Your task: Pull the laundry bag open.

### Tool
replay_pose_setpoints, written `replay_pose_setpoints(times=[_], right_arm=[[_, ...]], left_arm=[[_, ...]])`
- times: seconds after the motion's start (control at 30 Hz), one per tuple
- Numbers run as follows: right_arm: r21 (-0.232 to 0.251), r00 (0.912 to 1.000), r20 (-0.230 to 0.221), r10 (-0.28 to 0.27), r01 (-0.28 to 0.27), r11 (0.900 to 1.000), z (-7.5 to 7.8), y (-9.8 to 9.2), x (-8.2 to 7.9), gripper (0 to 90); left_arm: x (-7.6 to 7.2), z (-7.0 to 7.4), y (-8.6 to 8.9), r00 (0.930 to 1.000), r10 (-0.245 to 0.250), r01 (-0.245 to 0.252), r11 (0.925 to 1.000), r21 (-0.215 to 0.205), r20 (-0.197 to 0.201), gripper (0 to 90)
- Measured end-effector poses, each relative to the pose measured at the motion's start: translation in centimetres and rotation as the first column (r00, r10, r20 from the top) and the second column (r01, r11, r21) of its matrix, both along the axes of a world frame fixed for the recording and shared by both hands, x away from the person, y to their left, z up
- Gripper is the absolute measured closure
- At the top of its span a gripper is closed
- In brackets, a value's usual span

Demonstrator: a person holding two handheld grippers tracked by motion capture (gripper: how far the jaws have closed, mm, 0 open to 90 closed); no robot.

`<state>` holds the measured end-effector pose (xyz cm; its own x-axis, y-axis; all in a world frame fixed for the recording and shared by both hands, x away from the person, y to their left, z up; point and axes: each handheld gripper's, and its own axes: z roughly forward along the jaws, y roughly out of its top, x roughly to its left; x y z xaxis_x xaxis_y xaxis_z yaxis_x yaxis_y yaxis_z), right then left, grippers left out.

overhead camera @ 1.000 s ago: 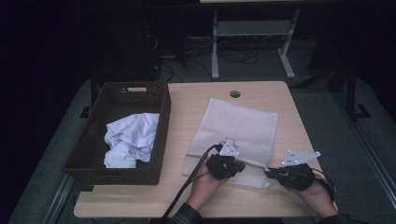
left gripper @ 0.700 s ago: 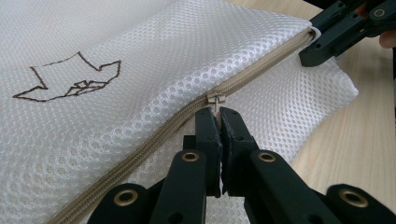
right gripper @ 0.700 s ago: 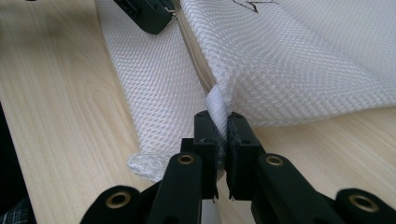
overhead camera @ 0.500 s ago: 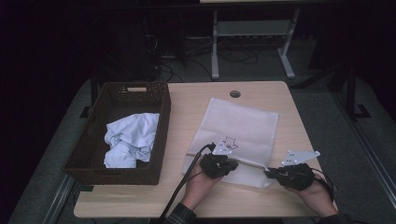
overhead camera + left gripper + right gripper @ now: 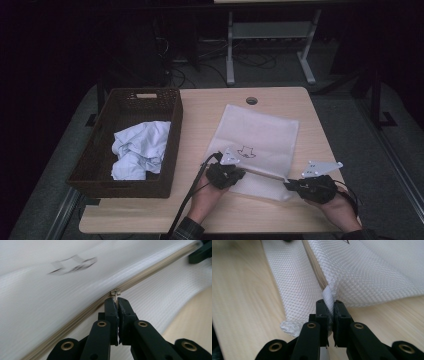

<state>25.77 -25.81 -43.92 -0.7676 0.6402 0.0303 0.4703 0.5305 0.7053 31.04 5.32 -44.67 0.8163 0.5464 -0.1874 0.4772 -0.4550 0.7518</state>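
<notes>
mesh bag zip: the pull tab could slip out of your left tool

mesh bag (image 5: 257, 145) lies flat on the right half of the surface (image 5: 210, 107), its zip edge toward the near edge. your left tool (image 5: 116, 300) is closed tight on the small metal zipper pull (image 5: 115, 293), pinching it by the tips alone. your right tool (image 5: 329, 305) is clamped on the white corner tab (image 5: 329, 298) at the zip's end, near the near right corner.

what could go wrong: the pull is thin and held by a sliver, so if you tug at an angle off the zipper line (image 5: 150, 273) it may pop free. if your right tool gives way, the bag will bunch and drag along the surface instead of the slider travelling. loose mesh could also catch in the slider.

against the earlier frames, your left tool has slid along the zip toward the basket (image 5: 127, 145) side, away from the right tool, which has stayed put. the crumpled cloth (image 5: 140, 147) in the basket has not changed.
</notes>
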Motion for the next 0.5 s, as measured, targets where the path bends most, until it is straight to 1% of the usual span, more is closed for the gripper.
replay_pose_setpoints(times=[0.03,0.07,0.1,0.17,0.2,0.23,0.27,0.3,0.33,0.37,0.4,0.5], right_arm=[[0.033,0.9999,-0.011,-0.002,0.002,0.999,0.0,-0.5,0.1,83.4],[0.037,0.9999,-0.012,-0.001,0.002,0.999,0.0,-0.5,0.0,83.4],[0.031,1.0000,-0.008,0.004,-0.004,1.000,0.1,-0.4,0.0,83.3],[0.017,0.9999,-0.004,0.014,-0.014,1.000,0.0,-0.1,-0.1,83.3],[0.018,0.9998,-0.004,0.018,-0.017,1.000,0.0,-0.1,-0.1,83.4],[0.023,0.9999,-0.005,0.016,-0.016,1.000,0.0,0.0,0.0,83.4],[0.021,0.9999,-0.004,0.013,-0.013,1.000,0.0,0.0,0.0,83.4],[0.030,0.9999,-0.008,0.011,-0.011,0.999,0.0,-0.1,0.0,83.4],[0.033,0.9999,-0.011,0.010,-0.010,0.999,0.0,-0.1,0.0,83.4],[0.033,0.9999,-0.011,0.010,-0.010,0.999,0.0,-0.1,0.0,83.4],[0.025,0.9999,-0.010,0.007,-0.007,1.000,0.0,0.0,0.0,83.4],[0.022,1.0000,-0.007,0.006,-0.006,1.000,0.0,0.0,0.0,83.4]], left_arm=[[0.0,0.0,0.2,0.9999,0.010,-0.010,0.9999,0.011,0.009,87.5],[-0.1,0.1,0.2,0.9997,0.007,-0.008,0.9994,0.034,0.024,87.5],[-0.2,0.1,0.2,0.9996,0.008,-0.009,0.9989,0.045,0.029,87.4],[-0.1,0.1,0.4,0.9996,0.009,-0.010,0.9989,0.046,0.025,87.5],[-0.1,0.1,0.5,0.9997,0.009,-0.010,0.9993,0.037,0.023,87.5],[-0.1,0.1,0.6,0.9995,0.015,-0.016,0.9987,0.048,0.029,87.4],[0.0,0.1,0.8,0.9995,0.020,-0.021,0.9990,0.039,0.025,87.4],[0.1,0.1,0.9,0.9994,0.024,-0.025,0.9990,0.037,0.023,87.5],[0.1,0.2,0.9,0.9990,0.029,-0.031,0.9981,0.054,0.035,87.5],[0.1,0.2,0.9,0.9990,0.029,-0.031,0.9981,0.054,0.035,87.5],[0.2,0.2,1.3,0.9990,0.040,-0.041,0.9984,0.039,0.022,87.5],[0.2,0.2,1.4,0.9986,0.041,-0.043,0.9974,0.058,0.032,87.5]])
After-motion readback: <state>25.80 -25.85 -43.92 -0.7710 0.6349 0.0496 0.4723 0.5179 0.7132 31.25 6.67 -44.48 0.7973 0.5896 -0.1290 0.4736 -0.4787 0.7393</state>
